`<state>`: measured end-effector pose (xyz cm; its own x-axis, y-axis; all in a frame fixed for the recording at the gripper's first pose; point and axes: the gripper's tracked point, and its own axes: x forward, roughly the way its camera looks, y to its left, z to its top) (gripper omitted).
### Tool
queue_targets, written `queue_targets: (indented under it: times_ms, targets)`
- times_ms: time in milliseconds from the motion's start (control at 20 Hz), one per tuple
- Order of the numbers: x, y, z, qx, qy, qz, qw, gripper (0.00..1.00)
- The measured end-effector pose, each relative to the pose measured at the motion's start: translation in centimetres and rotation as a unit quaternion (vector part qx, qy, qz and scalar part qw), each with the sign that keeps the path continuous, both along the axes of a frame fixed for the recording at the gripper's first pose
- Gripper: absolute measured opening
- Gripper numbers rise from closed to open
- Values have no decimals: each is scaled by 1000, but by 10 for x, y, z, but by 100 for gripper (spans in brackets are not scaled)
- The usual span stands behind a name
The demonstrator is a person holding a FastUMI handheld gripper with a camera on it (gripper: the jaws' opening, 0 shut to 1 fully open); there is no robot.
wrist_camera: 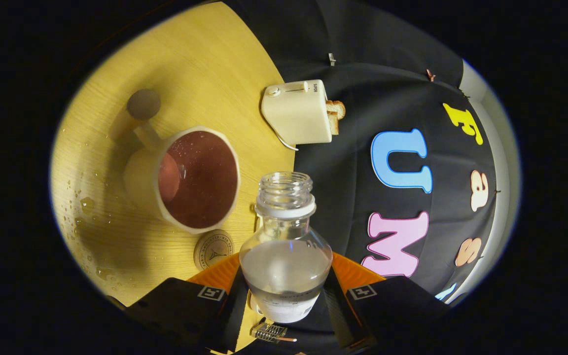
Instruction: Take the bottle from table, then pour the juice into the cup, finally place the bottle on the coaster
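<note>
Bottle [285, 246] clamped in the tool [286, 296], cap off.
Both fingers press its sides; clear liquid sits inside. At ten o'clock from its neck stands the cup [185, 180] on the counter [190, 69], the coaster [213, 249] just below the cup.

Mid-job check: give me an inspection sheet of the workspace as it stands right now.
Surface: light wooden table, water droplets scattered on it beside the cup.
Job's things: clear uncapped plastic bottle, part full of clear liquid, tilted with its mouth near the cup; cream ceramic cup holding liquid; round cork coaster just below the cup, bare.
Clutter: cream toaster with toast slices in it; small round wooden disc past the cup.
Gripper: shut on the bottle's lower body.
Cables: thin white cord from the toaster.
Surroundings: black cloth wall.
</note>
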<state>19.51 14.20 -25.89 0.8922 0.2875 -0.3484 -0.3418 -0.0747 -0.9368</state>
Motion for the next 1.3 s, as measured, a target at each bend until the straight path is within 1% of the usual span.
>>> queue_targets:
  times_ms: [200,400,600,800,1100,1300]
  targets:
    - [0,1,-4,-29,-12,15,999,75]
    - [5,0,-5,-53,-23,20,998,75]
    - [7,5,-2,-81,-41,43,995,75]
    - [8,-3,-3,-98,-48,39,993,75]
    - [12,0,-7,-121,-58,47,990,75]
    - [14,5,-6,-138,-62,63,986,75]
